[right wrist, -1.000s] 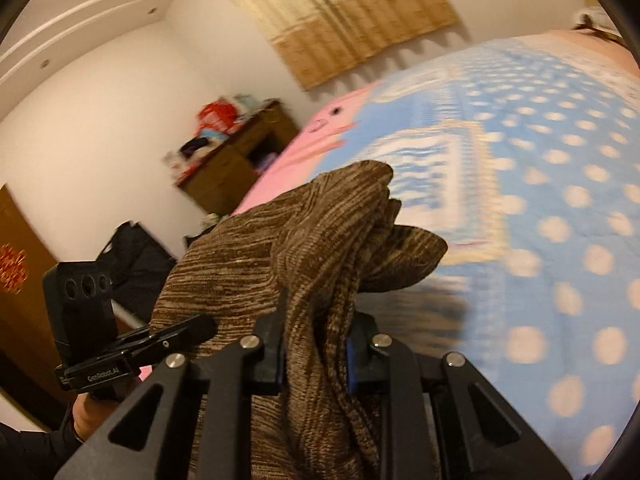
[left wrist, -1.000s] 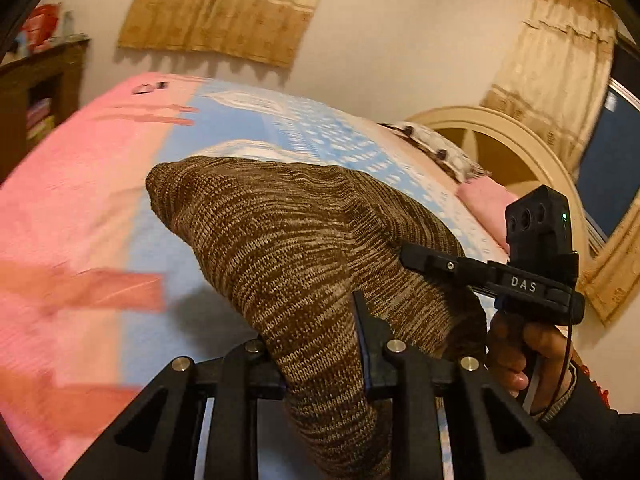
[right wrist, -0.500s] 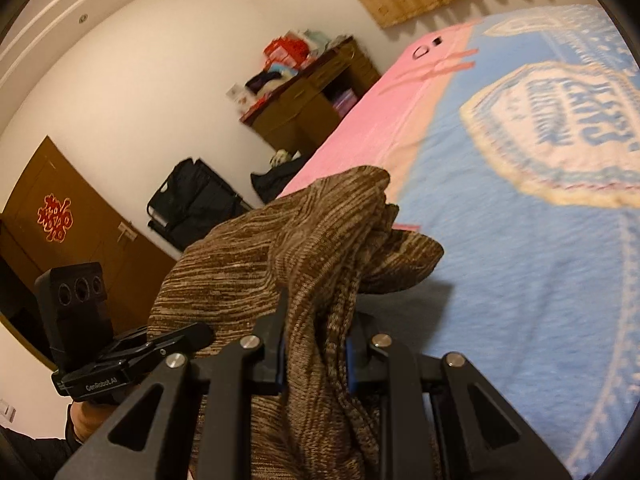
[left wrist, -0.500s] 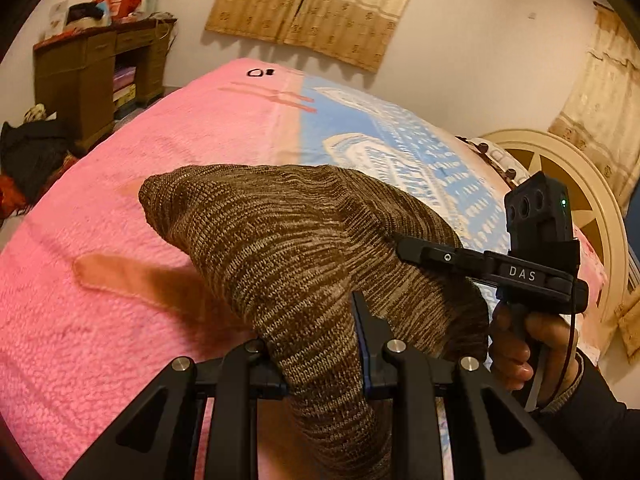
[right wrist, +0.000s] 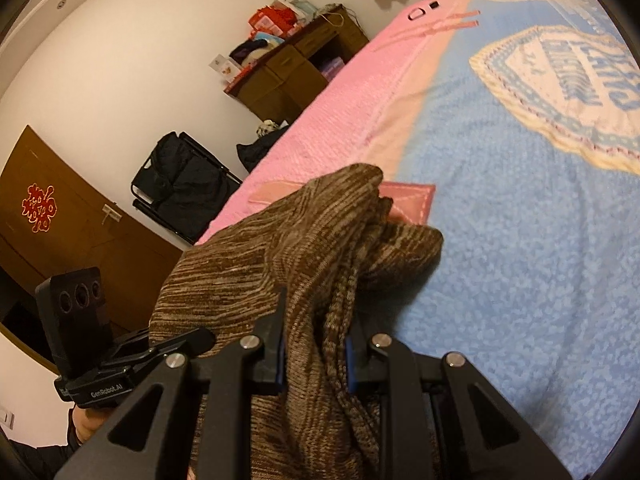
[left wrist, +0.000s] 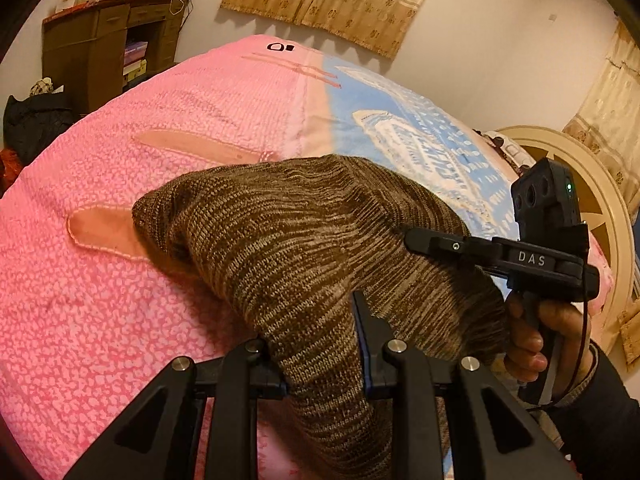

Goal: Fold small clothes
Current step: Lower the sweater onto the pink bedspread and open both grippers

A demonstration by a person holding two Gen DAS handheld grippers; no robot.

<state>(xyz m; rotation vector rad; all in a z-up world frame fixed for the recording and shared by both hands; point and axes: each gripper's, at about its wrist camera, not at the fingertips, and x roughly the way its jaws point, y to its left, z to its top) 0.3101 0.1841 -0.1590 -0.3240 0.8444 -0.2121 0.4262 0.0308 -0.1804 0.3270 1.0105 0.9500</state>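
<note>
A brown marled knit garment (left wrist: pixel 304 236) is held up between both grippers over the bed. My left gripper (left wrist: pixel 320 344) is shut on one edge of it; the cloth bulges forward and its far end sags onto the pink blanket. My right gripper (right wrist: pixel 314 340) is shut on a bunched edge of the same garment (right wrist: pixel 304 240), which hangs over the blue part of the blanket. The right gripper shows in the left wrist view (left wrist: pixel 500 256), clamped on the cloth; the left one shows in the right wrist view (right wrist: pixel 132 360).
The bed has a pink and blue blanket (left wrist: pixel 120 320) with a white badge print (right wrist: pixel 568 88). A brown desk (left wrist: pixel 100 44) with clutter, a black bag on a folding chair (right wrist: pixel 180 184) and a brown door (right wrist: pixel 60 232) stand beyond the bed. A round headboard (left wrist: pixel 592 208) is at the right.
Both grippers have swung with the garment toward the pink end of the bed and tilted down; the cloth's far end now sags onto the blanket. Both grips are unchanged.
</note>
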